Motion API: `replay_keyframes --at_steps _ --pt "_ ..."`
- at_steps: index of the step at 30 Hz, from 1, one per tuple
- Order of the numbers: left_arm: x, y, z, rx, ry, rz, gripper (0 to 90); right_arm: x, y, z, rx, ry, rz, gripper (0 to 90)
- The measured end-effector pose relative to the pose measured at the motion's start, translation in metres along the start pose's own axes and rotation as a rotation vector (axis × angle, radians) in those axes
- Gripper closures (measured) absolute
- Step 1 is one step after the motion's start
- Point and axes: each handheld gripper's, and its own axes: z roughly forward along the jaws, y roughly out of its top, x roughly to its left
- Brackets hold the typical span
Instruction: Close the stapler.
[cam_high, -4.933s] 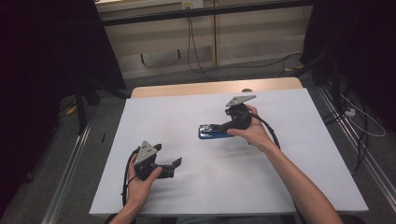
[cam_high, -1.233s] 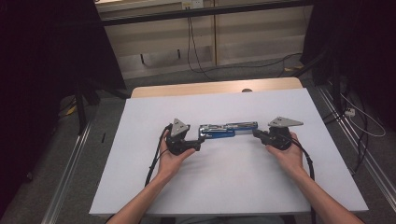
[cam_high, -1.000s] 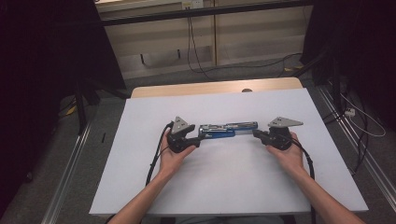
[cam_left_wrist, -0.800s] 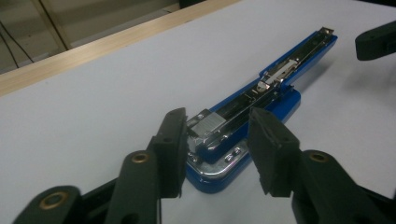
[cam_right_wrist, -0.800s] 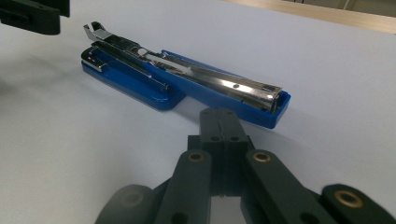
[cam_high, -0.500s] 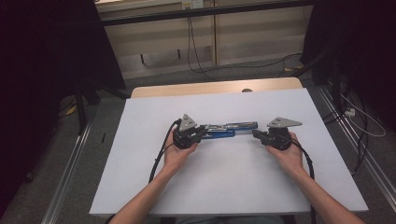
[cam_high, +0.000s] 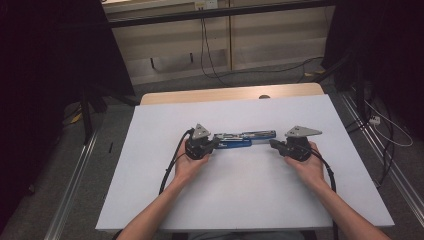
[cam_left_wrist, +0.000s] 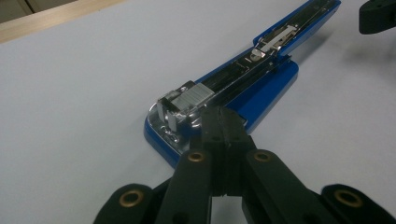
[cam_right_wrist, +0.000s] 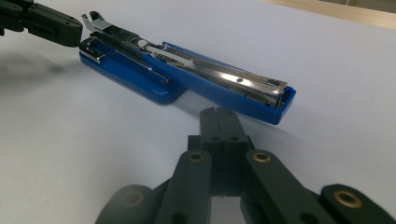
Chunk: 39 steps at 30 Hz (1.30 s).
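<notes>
A blue stapler (cam_high: 243, 139) lies folded open and flat on the white table (cam_high: 250, 200), with its metal staple channel facing up. My left gripper (cam_high: 216, 144) is at the stapler's left end with its jaws shut. In the left gripper view the gripper's tip (cam_left_wrist: 223, 114) sits right at the end of the blue stapler (cam_left_wrist: 261, 88), over the base; whether it touches is unclear. My right gripper (cam_high: 272, 143) is shut too. In the right gripper view its tip (cam_right_wrist: 218, 114) stops just short of the stapler (cam_right_wrist: 196, 74).
A wooden strip (cam_high: 225, 95) runs along the table's far edge. Cables (cam_high: 170, 165) trail from both grippers toward the person. Dark floor and rails flank the table on both sides.
The stapler, compact under the right gripper 4.9 s ago, now lies unfolded. Over the last second my left gripper slid right to the stapler's left end. The right gripper barely moved.
</notes>
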Motion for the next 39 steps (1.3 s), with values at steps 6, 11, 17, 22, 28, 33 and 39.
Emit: replay_keyframes --at_steps 6,11,17,22,28,33,39 --pt "-0.002 -0.001 0.006 0.005 -0.003 0.011 90.0 -0.001 0.001 0.002 0.010 -0.003 -0.010 90.0" --pt "-0.001 0.000 0.006 0.007 -0.001 0.000 90.0 -0.004 0.002 0.002 0.013 -0.006 -0.004 90.0" --pt "0.004 -0.001 0.006 0.001 0.021 -0.011 90.0 -0.003 0.003 0.005 0.031 0.000 0.006 90.0" --pt "0.005 -0.001 0.006 0.001 0.023 -0.004 90.0 -0.003 0.005 0.008 0.031 0.003 0.003 90.0" --pt "0.004 -0.001 0.007 -0.002 0.027 -0.002 90.0 -0.004 0.004 0.011 0.043 -0.007 -0.005 90.0" --pt "0.004 -0.001 0.007 0.000 0.026 0.003 90.0 -0.005 0.004 0.012 0.057 -0.023 -0.002 90.0" --pt "0.003 0.000 0.008 0.006 0.028 0.005 90.0 -0.006 0.004 0.013 0.081 -0.039 0.005 90.0"
